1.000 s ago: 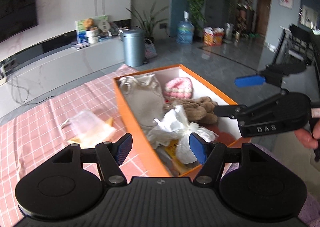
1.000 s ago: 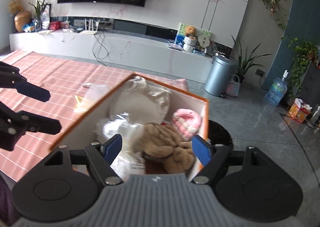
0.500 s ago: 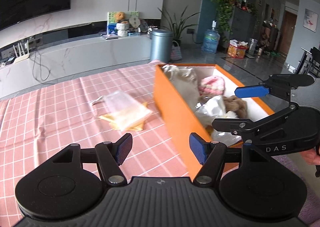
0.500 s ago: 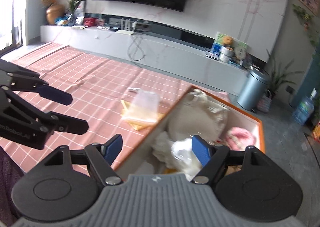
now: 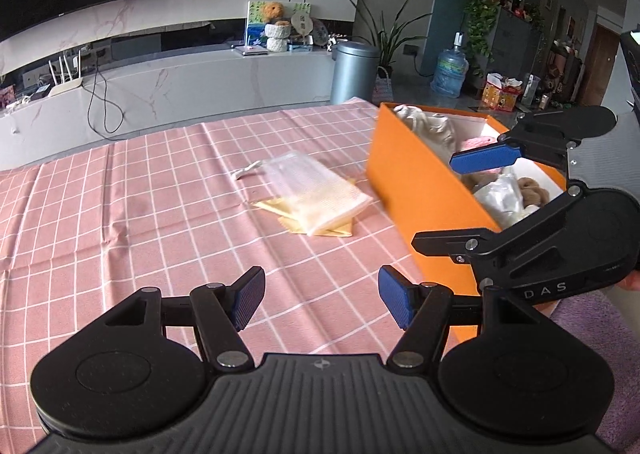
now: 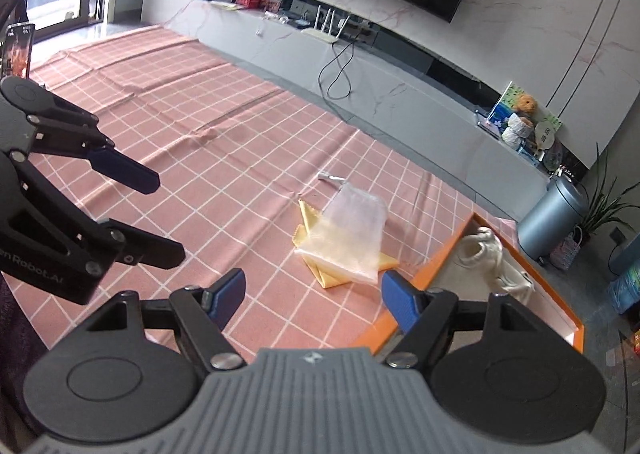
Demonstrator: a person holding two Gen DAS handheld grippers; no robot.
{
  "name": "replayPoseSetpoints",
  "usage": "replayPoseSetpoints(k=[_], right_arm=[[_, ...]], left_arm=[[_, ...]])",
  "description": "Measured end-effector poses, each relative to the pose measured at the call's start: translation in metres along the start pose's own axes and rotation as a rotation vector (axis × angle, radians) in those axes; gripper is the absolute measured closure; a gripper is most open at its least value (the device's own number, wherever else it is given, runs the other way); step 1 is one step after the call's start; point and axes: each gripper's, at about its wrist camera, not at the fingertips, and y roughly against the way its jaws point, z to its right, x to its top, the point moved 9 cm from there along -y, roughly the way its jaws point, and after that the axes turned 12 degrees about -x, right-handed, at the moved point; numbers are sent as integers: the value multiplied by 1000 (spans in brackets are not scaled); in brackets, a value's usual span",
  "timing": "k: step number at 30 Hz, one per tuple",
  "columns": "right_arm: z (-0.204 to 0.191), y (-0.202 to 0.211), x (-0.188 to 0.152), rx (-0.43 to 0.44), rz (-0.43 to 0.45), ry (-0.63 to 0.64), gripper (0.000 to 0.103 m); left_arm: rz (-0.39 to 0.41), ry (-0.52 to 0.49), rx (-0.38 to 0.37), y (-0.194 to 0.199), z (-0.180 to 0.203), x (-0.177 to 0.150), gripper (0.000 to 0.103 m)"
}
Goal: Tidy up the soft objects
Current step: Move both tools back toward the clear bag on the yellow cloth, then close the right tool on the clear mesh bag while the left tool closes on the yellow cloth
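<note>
1. Since the earlier frames, both views have swung away from the inside of the orange box (image 5: 420, 189) and toward the open checked cloth of the desk (image 5: 160, 205); the mesh pouch (image 5: 316, 189), formerly at the left margin of the left view, now lies near its centre.
2. The left hand-held gripper (image 5: 320, 300) is shown with its blue pads apart and nothing between them, above bare cloth.
3. The right hand-held gripper (image 6: 310, 296) is likewise empty, with its pads apart; it is seen over the box's near edge (image 6: 400, 318).
4. The mesh pouch (image 6: 352, 238) rests on yellow cloths (image 6: 320, 262) on the desk, just beside the box's long orange wall and apart from both grippers.
5. Already inside the box are seen a beige fabric bag (image 5: 432, 125), a pink knitted item (image 5: 480, 143), a brown plush (image 5: 532, 189) and a white plastic bag (image 5: 500, 197).
6. The step in hand is judged to be the approach to the remaining loose items.
7. The next move is judged to call for one gripper to be lowered onto the pouch, closed on its thin, slippery mesh, and the yellow cloths beneath to be gathered separately.
</note>
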Motion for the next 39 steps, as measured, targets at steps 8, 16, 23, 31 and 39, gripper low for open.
replayPoseSetpoints(k=[8,16,23,31,39], right_arm=[[-4,-51,14,14,-94,100,28],[7,-105,17,43,-205,196,37],[19,-142,14,76,-300,250,69],[22,-173,12,100,-378,327,74],[37,-200,37,136,-409,196,47]], left_arm=[[-27,49,-11,-17,-35,1,28],[-54,67,-37,-44,-54,16,25],[-62,120,-81,-68,-67,26,18],[-83,196,-126,-99,-77,29,16],[-101,179,-127,-124,-81,41,18]])
